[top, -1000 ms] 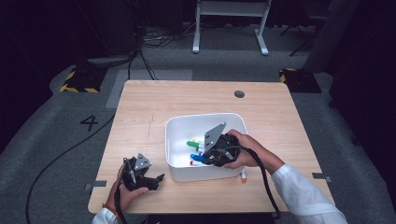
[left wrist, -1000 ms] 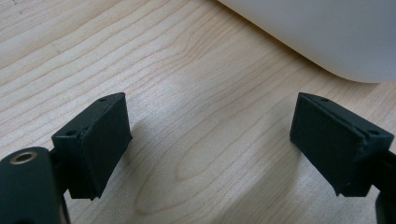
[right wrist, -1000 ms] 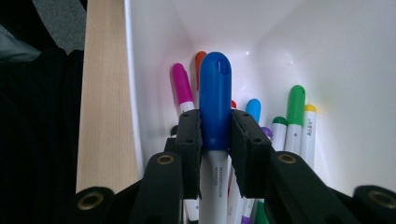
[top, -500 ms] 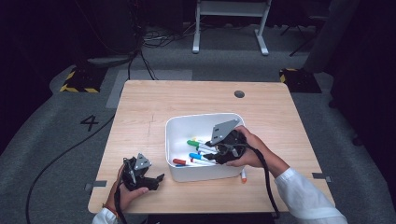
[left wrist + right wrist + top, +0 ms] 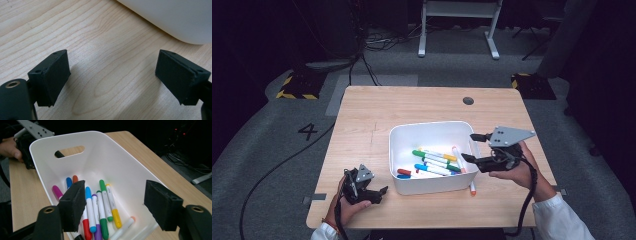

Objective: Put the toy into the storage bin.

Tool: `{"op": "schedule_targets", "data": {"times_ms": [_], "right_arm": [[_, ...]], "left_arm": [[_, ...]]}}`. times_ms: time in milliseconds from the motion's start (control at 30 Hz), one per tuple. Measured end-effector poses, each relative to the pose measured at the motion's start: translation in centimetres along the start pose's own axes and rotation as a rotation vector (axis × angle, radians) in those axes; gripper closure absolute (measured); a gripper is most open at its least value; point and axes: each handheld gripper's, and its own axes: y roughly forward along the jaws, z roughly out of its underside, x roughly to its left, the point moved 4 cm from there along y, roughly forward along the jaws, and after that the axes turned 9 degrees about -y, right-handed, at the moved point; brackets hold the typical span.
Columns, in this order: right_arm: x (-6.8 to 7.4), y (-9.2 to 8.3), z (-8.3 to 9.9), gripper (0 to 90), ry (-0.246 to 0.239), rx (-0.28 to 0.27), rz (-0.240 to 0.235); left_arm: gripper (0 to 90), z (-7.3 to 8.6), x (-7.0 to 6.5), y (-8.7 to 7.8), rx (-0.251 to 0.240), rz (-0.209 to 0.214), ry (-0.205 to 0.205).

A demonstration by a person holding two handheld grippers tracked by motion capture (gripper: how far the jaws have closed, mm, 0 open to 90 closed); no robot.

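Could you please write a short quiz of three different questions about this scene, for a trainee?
1. True or false: the right gripper is clamped on a marker.
2. Where does the orange-tipped marker outside the white bin lie? A) on the table against the bin's right wall B) on the floor C) beside the left gripper
3. Fill in: the markers in the bin lie ____ (flat / upright).

Key
1. False: its jaws have just been opening, nothing between them.
2. A
3. flat

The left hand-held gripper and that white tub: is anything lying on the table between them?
No. In the high view, only bare wood separates the left hand-held gripper from the white tub; its jaws stand open.
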Motion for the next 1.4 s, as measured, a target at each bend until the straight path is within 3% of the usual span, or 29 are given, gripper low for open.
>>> {"op": "schedule_targets", "data": {"times_ms": [67,200,400,600,633,733,767,933,1167,1300,1400], "right_arm": [[-0.1,-1.0,0.8,32.3,0.043,-0.015,0.034],[-0.2,-2.7,3.0,31.6,0.067,-0.018,0.112],[0.7,-3.5,7.0,31.7,0.094,0.018,0.164],[2.0,-2.7,10.2,31.7,0.128,0.052,0.141],[2.8,-1.9,11.5,31.3,0.153,0.078,0.117],[3.4,-1.1,12.4,31.3,0.163,0.097,0.104],[4.1,0.0,13.4,30.5,0.175,0.127,0.08],[5.6,2.2,14.7,28.2,0.2,0.173,0.035],[6.2,4.2,15.4,27.3,0.203,0.222,0.05],[5.9,4.3,15.9,28.4,0.199,0.245,0.068],[4.9,3.7,17.1,30.4,0.224,0.271,0.102]], "left_arm": [[12.5,0.0,0.0,0.0,0.0,0.001,-0.002],[12.5,0.0,0.0,0.0,0.0,0.001,-0.002],[12.4,0.0,0.0,0.0,0.0,0.001,-0.002],[12.5,0.0,0.0,0.0,0.0,0.001,-0.002],[12.5,0.0,0.0,0.0,0.0,0.001,-0.002],[12.5,0.0,0.0,0.0,0.0,0.001,-0.002],[12.5,0.0,0.0,0.0,0.0,0.001,-0.003],[12.5,0.0,0.0,0.0,0.0,0.001,-0.002],[12.5,0.0,0.0,0.0,0.0,0.001,-0.002],[12.5,0.0,0.0,0.0,0.0,0.001,-0.002],[12.5,0.0,0.0,0.0,0.0,0.001,-0.002]]}}
